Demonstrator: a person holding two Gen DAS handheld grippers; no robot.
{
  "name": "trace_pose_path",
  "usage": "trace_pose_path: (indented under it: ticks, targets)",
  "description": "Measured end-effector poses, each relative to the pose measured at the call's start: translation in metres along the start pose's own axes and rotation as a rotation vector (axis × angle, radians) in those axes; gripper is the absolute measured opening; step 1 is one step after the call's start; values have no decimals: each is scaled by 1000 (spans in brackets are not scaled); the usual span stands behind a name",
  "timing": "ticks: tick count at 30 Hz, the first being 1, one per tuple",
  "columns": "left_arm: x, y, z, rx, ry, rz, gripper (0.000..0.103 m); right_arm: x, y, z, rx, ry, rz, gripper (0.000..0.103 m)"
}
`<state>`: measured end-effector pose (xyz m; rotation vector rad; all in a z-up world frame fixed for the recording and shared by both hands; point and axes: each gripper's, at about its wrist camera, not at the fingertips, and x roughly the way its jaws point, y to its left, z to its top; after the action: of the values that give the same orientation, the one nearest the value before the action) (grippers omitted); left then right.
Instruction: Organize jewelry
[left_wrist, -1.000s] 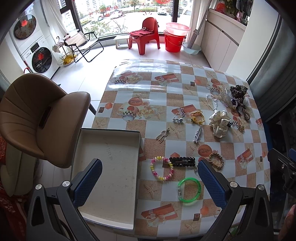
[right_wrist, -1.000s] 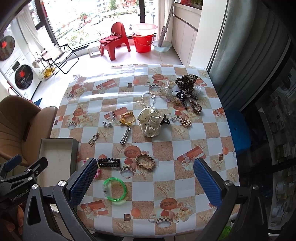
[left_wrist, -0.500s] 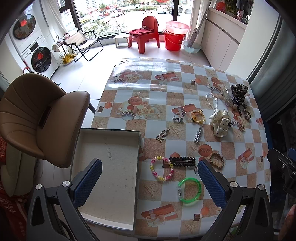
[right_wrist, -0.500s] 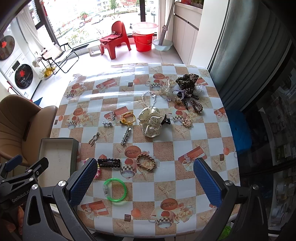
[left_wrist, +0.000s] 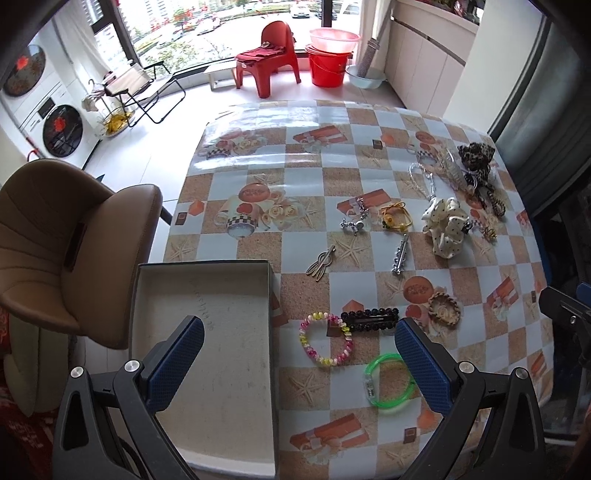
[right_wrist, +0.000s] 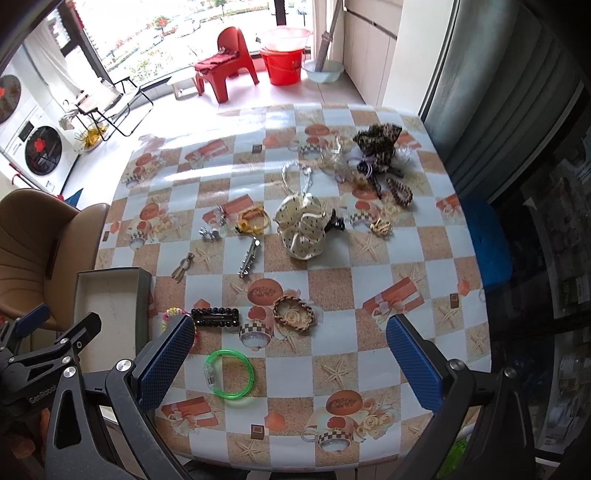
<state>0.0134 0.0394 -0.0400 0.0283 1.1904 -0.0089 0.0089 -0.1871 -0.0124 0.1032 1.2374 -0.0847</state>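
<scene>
Little has changed. In the left wrist view, the grey open cardboard box (left_wrist: 207, 332) and the green translucent plastic bangle (left_wrist: 388, 380) sit very slightly lower and nearer the left gripper (left_wrist: 299, 360) than a second ago, perhaps from a small drift forward. The right gripper (right_wrist: 290, 356) view looks much the same.
</scene>
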Motion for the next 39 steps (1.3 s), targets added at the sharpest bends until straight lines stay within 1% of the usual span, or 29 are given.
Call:
trace_pose_path:
  ticks: [1,2,9,13,16,22,23,24,29,30,32,35,36,38,39]
  targets:
    - [8,1,0,10,3,0,103,5,-1,0,4,11,0,103]
    - [14,-4,9,17,5,3,103,13,-4,1,9,22,1,103]
    - [65,-15,36,58,7,-21,103,68,-26,26,65,87,7,103]
    - [94,-26,55,82,-5,-23,103,98,-35,42,88,96,3,103]
    - [117,-32,63,104,3,-13,103,124,-39,61,110,102,19,103]
    - [159,-37,67,131,34,8,103,174,-39,81,120,128,31,103]
    - [166,-38,67,132,44,12,96,180,-38,83,118,130,29,103]
    - [174,-39,66,137,62,14,94,188,-36,85,116,133,27,103]
    - [197,-40,60,139,106,17,93,211,-28,90,125,127,19,101]
    - [201,-41,58,138,113,18,93,215,-27,91,128,125,14,100]
    - [202,-39,58,116,108,-7,93,222,-26,92,137,125,2,96]
    - [202,-36,58,91,109,-24,93,229,-25,92,145,128,-2,85]
    - [202,-37,58,89,106,-24,93,231,-25,91,143,131,-3,77]
    - [200,-38,57,88,99,-35,89,230,-22,90,127,115,-27,69]
    - [199,-39,56,89,92,-37,86,229,-21,90,119,109,-30,59]
